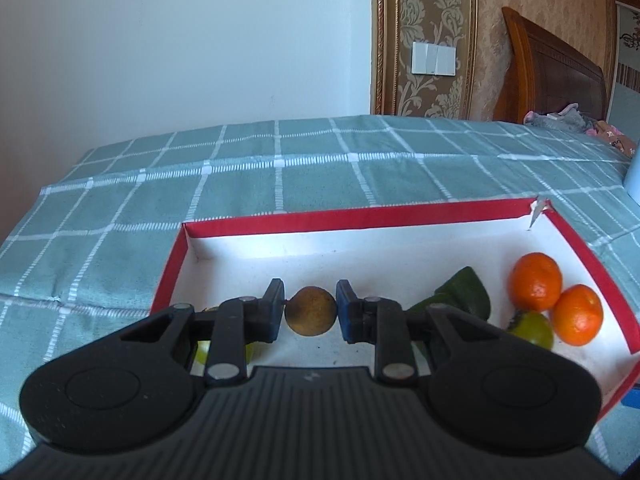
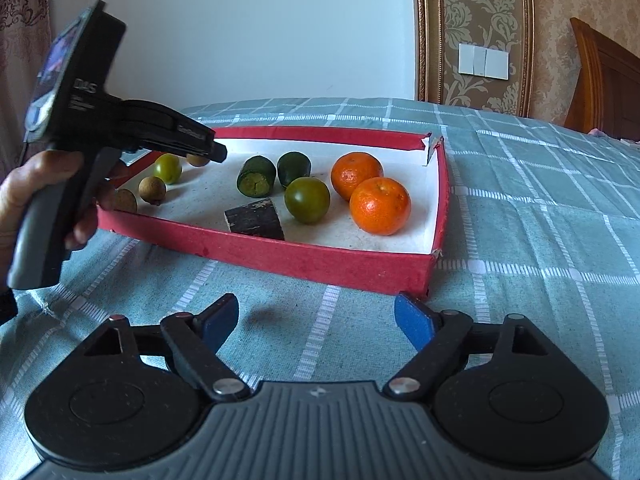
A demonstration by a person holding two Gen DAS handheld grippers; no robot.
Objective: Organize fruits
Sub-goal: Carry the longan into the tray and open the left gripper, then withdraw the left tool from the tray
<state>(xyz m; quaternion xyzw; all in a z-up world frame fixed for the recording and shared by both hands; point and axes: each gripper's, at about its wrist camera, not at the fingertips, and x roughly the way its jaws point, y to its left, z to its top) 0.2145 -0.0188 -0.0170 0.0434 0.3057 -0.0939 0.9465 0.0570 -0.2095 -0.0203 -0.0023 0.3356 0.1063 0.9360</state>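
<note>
Holding a small brown fruit between its pads, our left tool is closed snugly on it and hangs over the red-edged tray on the checked bedspread; the fruit sits squarely in the middle of the grip, above the white floor just ahead of the tool; off to its right lie two oranges, a green round fruit and dark green pieces; two more small brown fruits and another green one show near the tray's left end in the right view. We judge the step to be setting this fruit down with its own kind; we should lower it close to the tray floor before letting go, since a round fruit will roll, and ease the pads apart slowly. Our right tool stands wide and empty over the bedspread, just short of the tray's near wall.
</note>
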